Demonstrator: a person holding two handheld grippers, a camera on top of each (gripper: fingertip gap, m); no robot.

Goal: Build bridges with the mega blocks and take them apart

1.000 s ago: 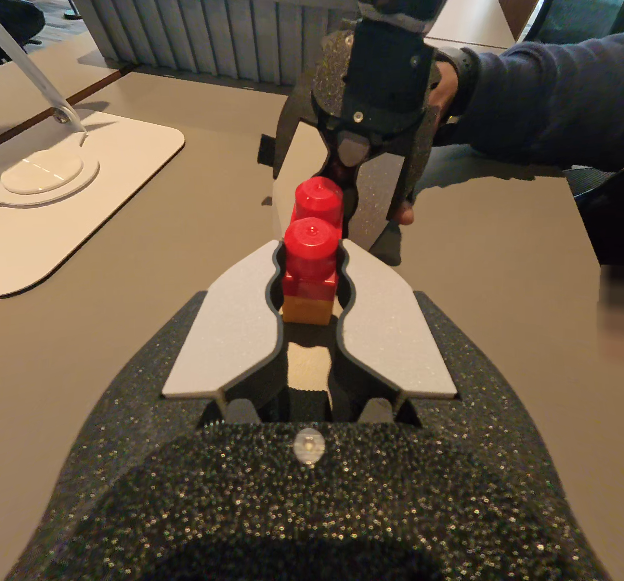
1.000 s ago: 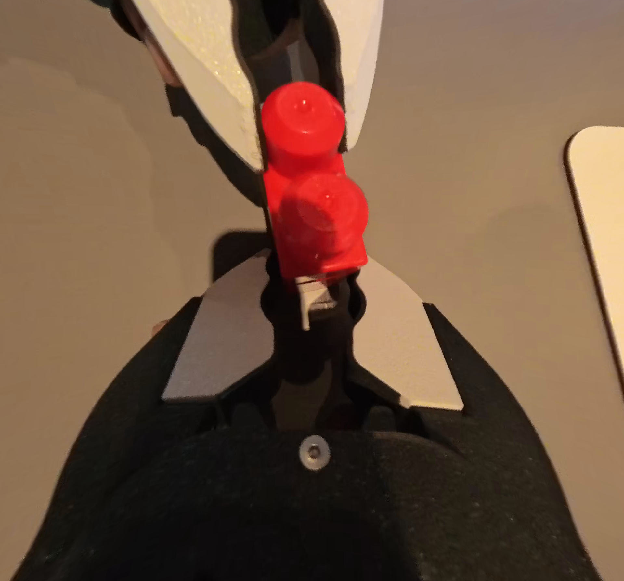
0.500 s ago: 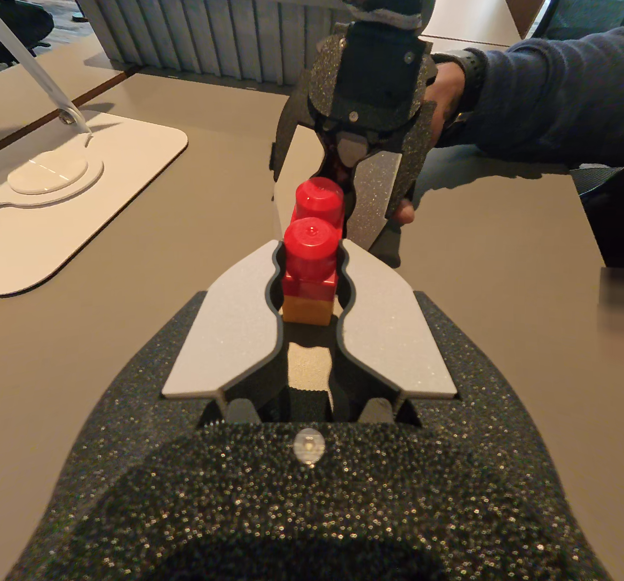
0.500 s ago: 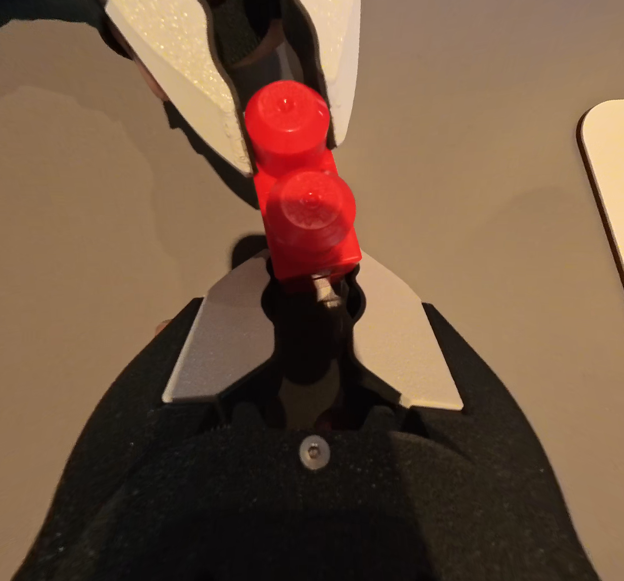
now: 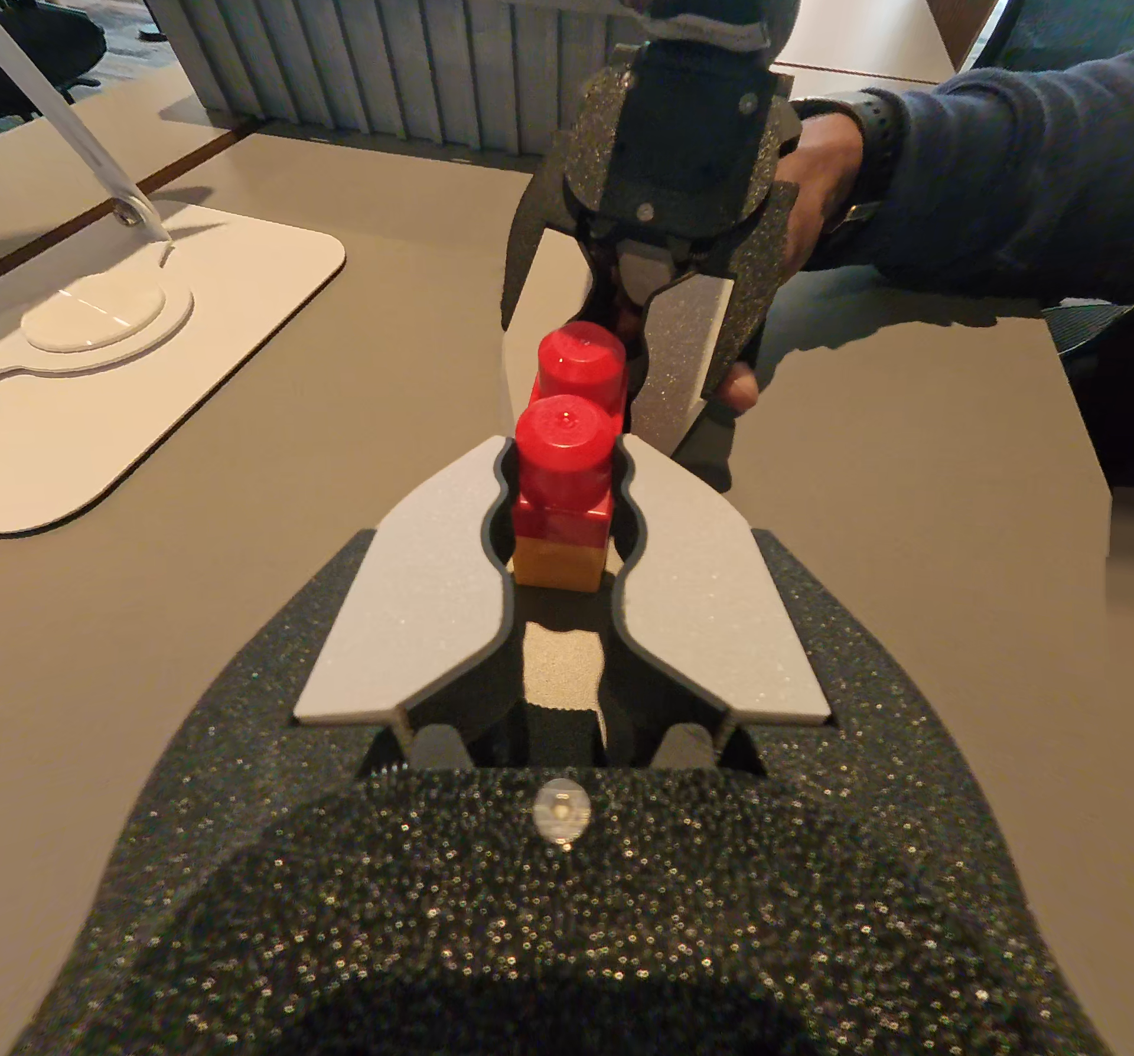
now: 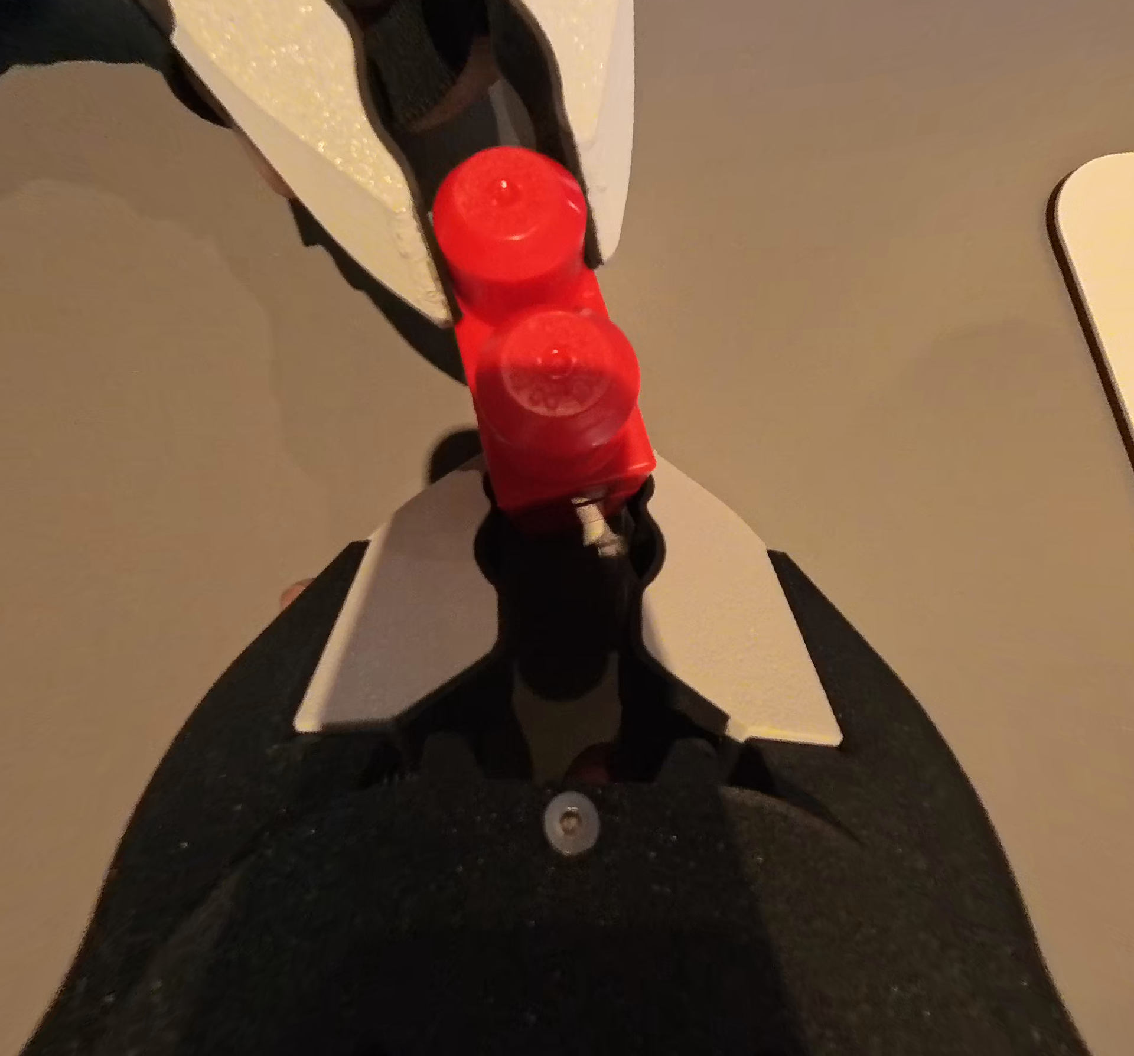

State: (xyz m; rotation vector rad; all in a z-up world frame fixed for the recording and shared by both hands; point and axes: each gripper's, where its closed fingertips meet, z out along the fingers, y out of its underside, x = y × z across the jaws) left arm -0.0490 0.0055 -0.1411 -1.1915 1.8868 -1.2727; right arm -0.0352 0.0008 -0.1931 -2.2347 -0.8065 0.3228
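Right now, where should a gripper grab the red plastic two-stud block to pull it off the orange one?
Grip the red plastic two-stud block by its flat long sides, coming in from an end. Round studs would likely slip. The orange block beneath needs holding down.

Orange block (image 5: 555, 563) mostly hidden beneath red block (image 5: 567, 462)

right gripper (image 5: 620, 388): has tipped up steeper over the red block (image 5: 567, 450), body risen away from the table.
red block, from the right wrist view: slid slightly left, angle shifted a touch.
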